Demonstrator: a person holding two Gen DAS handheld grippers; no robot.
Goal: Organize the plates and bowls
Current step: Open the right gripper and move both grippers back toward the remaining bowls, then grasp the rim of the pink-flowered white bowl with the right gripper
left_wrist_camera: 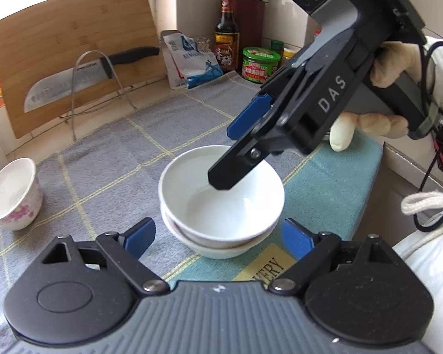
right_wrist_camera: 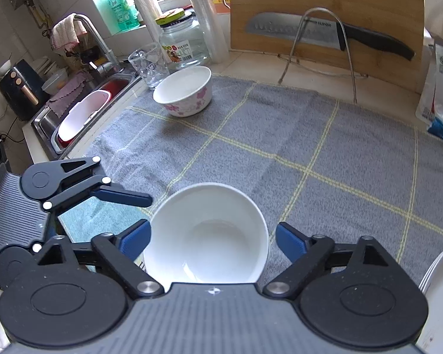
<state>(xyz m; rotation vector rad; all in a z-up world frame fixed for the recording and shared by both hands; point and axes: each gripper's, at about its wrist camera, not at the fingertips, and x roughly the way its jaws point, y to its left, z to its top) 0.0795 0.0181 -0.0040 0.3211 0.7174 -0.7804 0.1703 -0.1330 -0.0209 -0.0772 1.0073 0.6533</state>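
Left wrist view: two nested white bowls [left_wrist_camera: 221, 203], the upper one empty, sit just ahead between the left gripper's [left_wrist_camera: 218, 237] released jaws. Right gripper [left_wrist_camera: 231, 153] hangs spread over them, gripping nothing. An empty floral bowl [right_wrist_camera: 184, 91] stands well beyond.

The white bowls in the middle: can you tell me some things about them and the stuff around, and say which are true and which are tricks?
1. Two white bowls are stacked on the grey towel. True.
2. The flowery bowl sits inside the stack. False: it stands apart, near the towel's edge.
3. The right gripper is open above the stack. True.
4. The left gripper is clamped on the stack. False: it is open, one finger on either side.
5. The knife lies on the towel. False: it rests on the wire rack by the cutting board.
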